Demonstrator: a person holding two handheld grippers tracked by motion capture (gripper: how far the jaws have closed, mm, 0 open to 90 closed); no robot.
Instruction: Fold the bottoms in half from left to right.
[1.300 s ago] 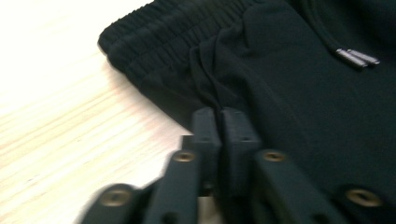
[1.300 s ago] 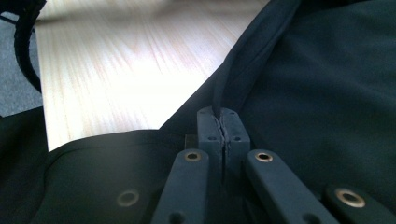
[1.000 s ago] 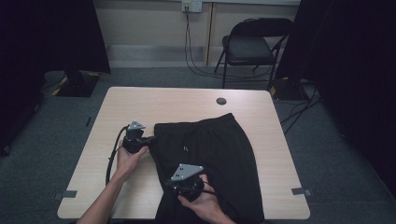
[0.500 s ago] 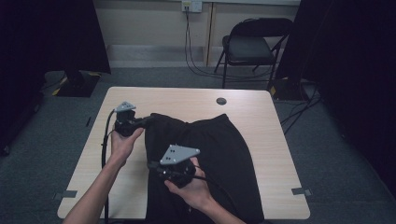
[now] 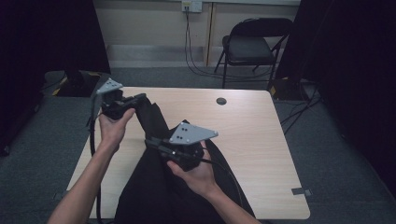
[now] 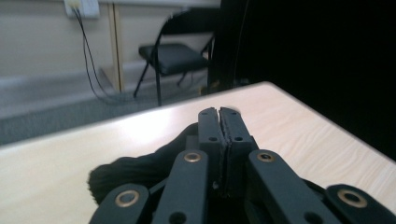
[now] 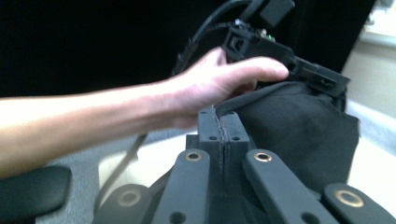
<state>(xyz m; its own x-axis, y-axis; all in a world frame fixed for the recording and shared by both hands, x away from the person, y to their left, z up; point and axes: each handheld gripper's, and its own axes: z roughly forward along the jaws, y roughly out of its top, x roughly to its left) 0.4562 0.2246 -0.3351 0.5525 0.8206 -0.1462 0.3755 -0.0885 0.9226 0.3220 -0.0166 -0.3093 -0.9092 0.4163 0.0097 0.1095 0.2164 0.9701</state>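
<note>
Both grippers have risen off the counter [image 5: 261, 140] since the earlier frames, drawing the black shorts [image 5: 154, 186] up with them.

Shorts, once flat, now hang as a tented ridge between the two hands, the lower part trailing on the counter's near edge toward the person; lifting one edge at two spaced points likely keeps the cloth taut so it can be folded or turned over. Left gripper [image 5: 140, 99] stands higher, at the far left, its fingers [image 6: 210, 135] closed on a bunch of cloth. Right gripper [image 5: 150, 141] sits nearer the middle, fingers [image 7: 212, 128] clamped on a thin fold, the seam running on toward the left hand [image 7: 219, 84].
</note>
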